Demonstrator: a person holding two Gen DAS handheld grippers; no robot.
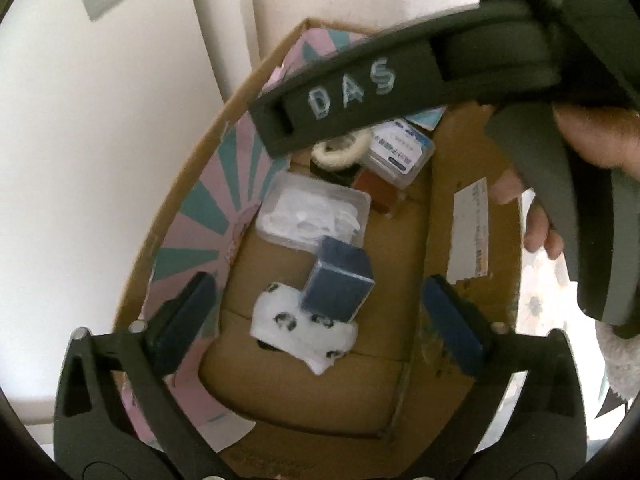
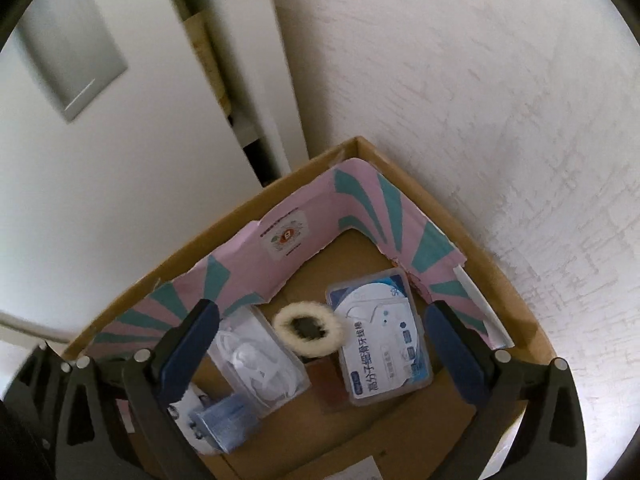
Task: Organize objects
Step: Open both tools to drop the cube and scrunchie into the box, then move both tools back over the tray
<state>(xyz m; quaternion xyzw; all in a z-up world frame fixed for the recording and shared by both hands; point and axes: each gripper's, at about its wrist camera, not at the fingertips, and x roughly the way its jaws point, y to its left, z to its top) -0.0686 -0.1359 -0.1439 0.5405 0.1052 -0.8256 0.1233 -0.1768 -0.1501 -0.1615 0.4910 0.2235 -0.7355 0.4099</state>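
The cardboard box (image 1: 416, 240) is being used as the collecting place, and the small objects are being gathered on its floor. A dark blue cube-shaped box (image 1: 338, 280) is lying directly ahead of the left claw (image 1: 316, 320), between the lines of its two fingers, resting partly on a white cloth with black markings (image 1: 296, 328). Just beyond the cube, a clear case of white earphones (image 1: 314, 216) is lying flat; farther ahead still, a fluffy cream ring (image 1: 340, 150) and a clear floss-pick case (image 1: 402, 152) are lying near the far wall, with a reddish-brown item (image 1: 378, 192) partly hidden beside them. A pink-and-teal card liner (image 1: 208, 216) is standing against the box wall to the left of the left claw.

The left claw is being held spread wide with nothing between its pads (image 1: 186, 320), hovering above the box's contents, probably so that it is kept clear of them. The right claw (image 2: 320, 360) is also being held spread and empty, poised over the fluffy ring (image 2: 308, 330), with the floss-pick case (image 2: 384, 340) just inside its right finger and the earphone case (image 2: 260, 360) beside its left finger. The objects are being kept low and flat, apparently so that they sit steadily inside the box. The right claw's body is being seen crossing the top of the left view, gripped by the person's hand (image 1: 600, 140).
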